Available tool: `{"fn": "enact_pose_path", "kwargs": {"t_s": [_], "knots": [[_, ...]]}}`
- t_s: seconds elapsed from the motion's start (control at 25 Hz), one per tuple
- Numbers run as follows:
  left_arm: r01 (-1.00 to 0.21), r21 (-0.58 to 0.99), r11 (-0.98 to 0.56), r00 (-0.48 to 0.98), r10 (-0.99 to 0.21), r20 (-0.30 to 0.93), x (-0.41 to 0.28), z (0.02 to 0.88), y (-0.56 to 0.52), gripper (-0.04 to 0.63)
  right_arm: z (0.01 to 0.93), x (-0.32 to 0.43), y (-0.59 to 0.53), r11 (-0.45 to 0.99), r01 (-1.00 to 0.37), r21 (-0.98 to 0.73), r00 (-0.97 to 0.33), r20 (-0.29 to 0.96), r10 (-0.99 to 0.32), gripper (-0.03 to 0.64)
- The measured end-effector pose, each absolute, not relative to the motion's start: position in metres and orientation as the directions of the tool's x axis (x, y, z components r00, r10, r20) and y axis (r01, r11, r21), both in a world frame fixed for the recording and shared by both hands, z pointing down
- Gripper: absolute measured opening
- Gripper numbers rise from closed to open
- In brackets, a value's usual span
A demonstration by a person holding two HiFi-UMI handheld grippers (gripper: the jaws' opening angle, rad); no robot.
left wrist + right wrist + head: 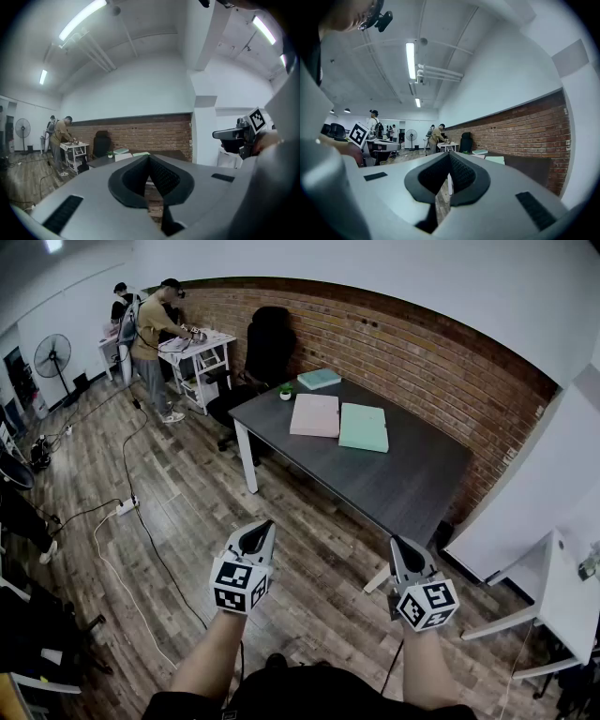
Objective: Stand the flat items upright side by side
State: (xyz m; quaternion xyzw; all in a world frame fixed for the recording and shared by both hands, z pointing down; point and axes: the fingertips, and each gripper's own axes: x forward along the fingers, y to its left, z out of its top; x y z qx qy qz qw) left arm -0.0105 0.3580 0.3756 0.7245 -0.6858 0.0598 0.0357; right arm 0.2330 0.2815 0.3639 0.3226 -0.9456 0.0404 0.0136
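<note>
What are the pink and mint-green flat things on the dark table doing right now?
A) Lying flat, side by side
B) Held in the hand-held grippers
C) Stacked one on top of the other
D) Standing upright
A: the head view shows the pink item and the mint-green item both lying flat next to each other on the dark table.

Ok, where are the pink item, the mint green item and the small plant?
pink item [315,415], head view, centre of its top.
mint green item [364,427], head view, centre of its top.
small plant [285,388], head view, its leaves.
</note>
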Motion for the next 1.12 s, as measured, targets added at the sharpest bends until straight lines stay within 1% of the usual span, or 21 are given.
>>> {"fn": "enact_pose_path", "kwargs": {"t_s": [0.76, 0.84, 0.96, 1.0, 1.12], "knots": [[-0.999, -0.017, -0.043, 0.040, -0.988, 0.152, -0.009, 0.383, 0.368, 0.018, 0.361, 0.232, 0.295, 0.807, -0.585, -0.085, -0.811, 0.038, -0.584, 0.018], [-0.999, -0.015, -0.050, 0.048, -0.988, 0.146, -0.008, 0.381, 0.368, 0.020, 0.361, 0.233, 0.294, 0.806, -0.584, -0.097, -0.811, 0.040, -0.584, 0.039], [-0.999, -0.012, -0.053, 0.050, -0.990, 0.135, -0.007, 0.378, 0.366, 0.028, 0.362, 0.233, 0.291, 0.810, -0.577, -0.110, -0.817, 0.048, -0.575, 0.097], [-0.998, -0.010, -0.054, 0.052, -0.990, 0.133, -0.006, 0.377, 0.365, 0.044, 0.362, 0.234, 0.290, 0.812, -0.573, -0.114, -0.819, 0.050, -0.571, 0.117], [-0.998, 0.001, -0.063, 0.063, -0.989, 0.134, -0.005, 0.377, 0.365, 0.129, 0.363, 0.233, 0.289, 0.817, -0.563, -0.123, -0.826, 0.051, -0.561, 0.184]]}}
